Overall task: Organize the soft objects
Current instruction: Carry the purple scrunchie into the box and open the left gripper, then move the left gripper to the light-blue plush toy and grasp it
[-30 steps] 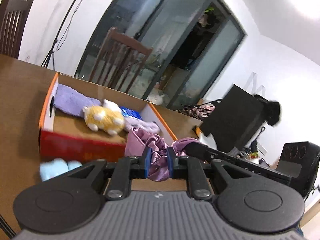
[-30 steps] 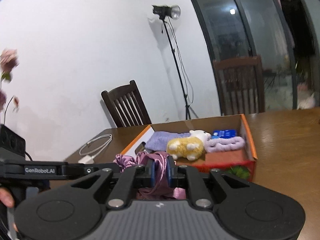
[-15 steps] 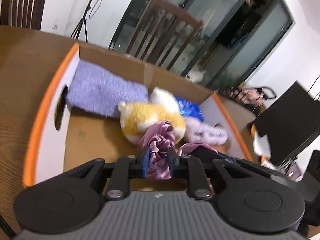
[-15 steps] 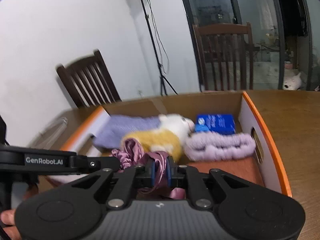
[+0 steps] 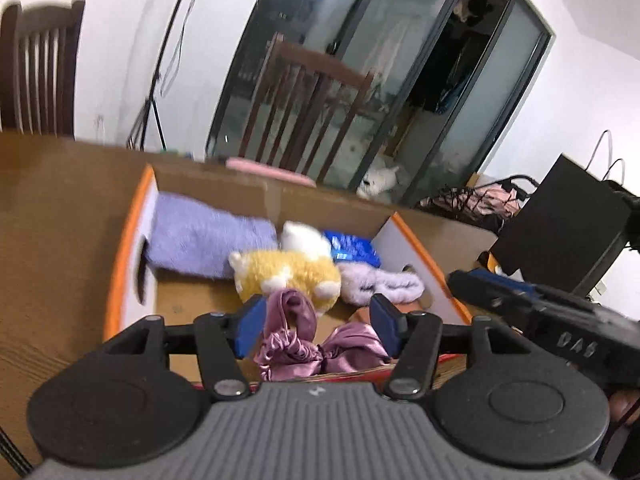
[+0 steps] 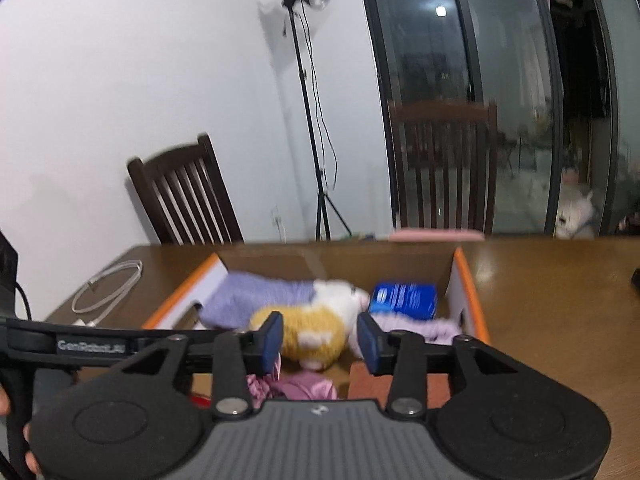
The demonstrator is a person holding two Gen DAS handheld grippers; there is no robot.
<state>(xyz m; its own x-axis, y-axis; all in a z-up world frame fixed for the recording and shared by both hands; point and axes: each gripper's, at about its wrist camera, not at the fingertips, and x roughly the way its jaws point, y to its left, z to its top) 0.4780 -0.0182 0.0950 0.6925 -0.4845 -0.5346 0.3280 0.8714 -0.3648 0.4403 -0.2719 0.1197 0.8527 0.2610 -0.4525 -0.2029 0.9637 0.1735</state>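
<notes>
Nearest in the left wrist view, the left gripper is seen with its blue pads spread; the jaws have just been opening, and a pink satin scrunchie-like cloth lies between them, no longer pinched. It rests at the near edge of the cardboard box, just in front of a yellow plush toy.

In the right wrist view, the right gripper is likewise parted, its jaws having just been opening; only the top of the pink cloth shows below the pads, untouched by them.

The cloth is judged light, limp and slippery; a bunched fold near its gathered middle would be gripped most securely.

Further in, a lilac fluffy band, a blue packet and a folded purple towel are seen. Beyond the box stand the wooden table, dark chairs and glass doors.
</notes>
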